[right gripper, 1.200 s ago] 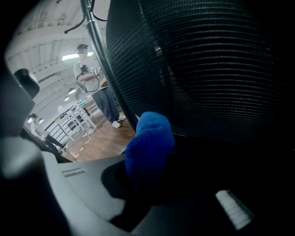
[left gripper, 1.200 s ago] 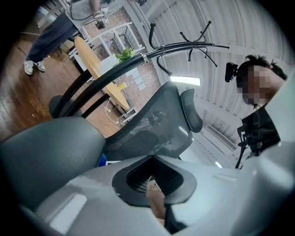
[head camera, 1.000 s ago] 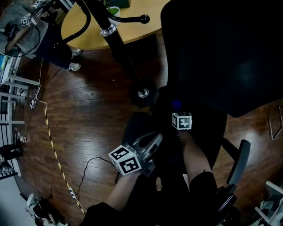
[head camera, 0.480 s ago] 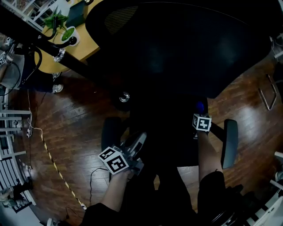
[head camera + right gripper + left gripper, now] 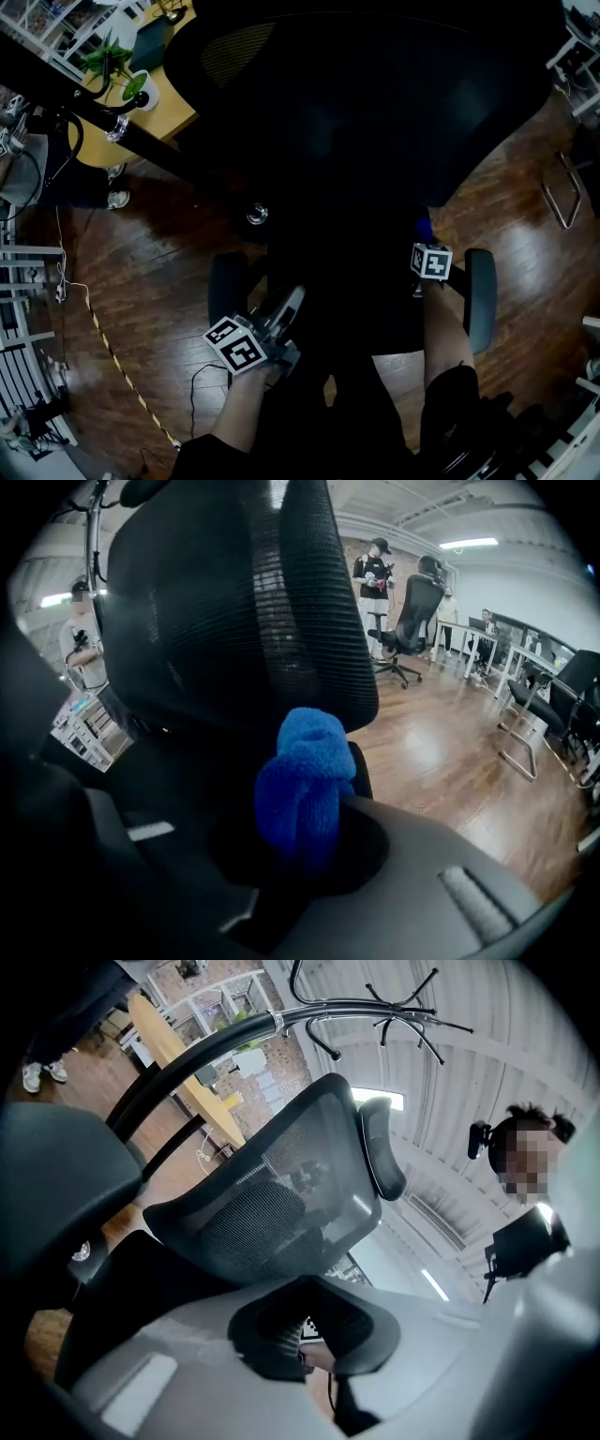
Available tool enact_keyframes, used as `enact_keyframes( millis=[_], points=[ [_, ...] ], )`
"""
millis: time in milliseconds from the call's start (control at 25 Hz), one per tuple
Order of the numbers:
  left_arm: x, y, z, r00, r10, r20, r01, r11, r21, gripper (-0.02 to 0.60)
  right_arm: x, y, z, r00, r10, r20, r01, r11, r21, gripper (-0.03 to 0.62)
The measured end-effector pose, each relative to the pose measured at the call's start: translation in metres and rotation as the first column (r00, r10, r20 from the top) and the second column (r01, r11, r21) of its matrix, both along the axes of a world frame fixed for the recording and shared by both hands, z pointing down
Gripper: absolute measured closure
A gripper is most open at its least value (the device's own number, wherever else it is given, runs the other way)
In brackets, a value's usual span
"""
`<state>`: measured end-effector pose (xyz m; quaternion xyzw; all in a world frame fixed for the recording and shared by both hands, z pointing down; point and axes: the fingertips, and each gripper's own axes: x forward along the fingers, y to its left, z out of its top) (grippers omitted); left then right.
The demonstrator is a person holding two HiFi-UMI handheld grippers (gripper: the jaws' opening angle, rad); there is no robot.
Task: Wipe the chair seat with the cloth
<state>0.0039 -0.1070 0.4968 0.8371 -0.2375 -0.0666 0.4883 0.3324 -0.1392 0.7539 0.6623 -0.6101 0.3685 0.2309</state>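
My right claw (image 5: 309, 850) is clamped on the blue cloth (image 5: 305, 785), which bunches up out of the jaws as a fat knot just past the tips. In the head view that claw (image 5: 427, 242) sits at the chair's right side, with the right armrest (image 5: 481, 300) just beside it on its outer side. Directly under the knot and ahead of it lies the black chair seat (image 5: 347, 281). It is too dark for me to tell whether the cloth is touching the seat or just above it.

What matters most, as I judge it, is that nearly all of the seat spreads away to this claw's left, so the wipe should run leftward across it.

My left claw (image 5: 284, 307) is across at the seat's other edge, near the left armrest (image 5: 228, 286). Its jaws look closed together with nothing between them. It is nearer the unwiped side but carries no cloth.

Beyond both claws rises the mesh backrest (image 5: 375, 103).
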Motion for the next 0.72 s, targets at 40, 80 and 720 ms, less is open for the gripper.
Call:
enact_keyframes(
  millis=[40, 80, 720],
  points=[
    [-0.003, 0.0, -0.001, 1.0, -0.005, -0.006, 0.005, 1.0, 0.005, 0.58, -0.005, -0.002, -0.006, 1.0, -0.011, -0.009, 0.011, 1.0, 0.02, 0.559],
    [-0.007, 0.0, -0.002, 1.0, -0.01, -0.011, 0.011, 1.0, 0.007, 0.579, -0.015, -0.004, -0.012, 1.0, -0.027, -0.015, 0.028, 0.999, 0.039, 0.559],
    [-0.097, 0.022, -0.04, 0.98, -0.183, -0.077, 0.188, 0.979, 0.077, 0.58, -0.393, -0.034, -0.022, 0.814, -0.551, 0.184, 0.547, 0.834, 0.077, 0.559]
  ],
)
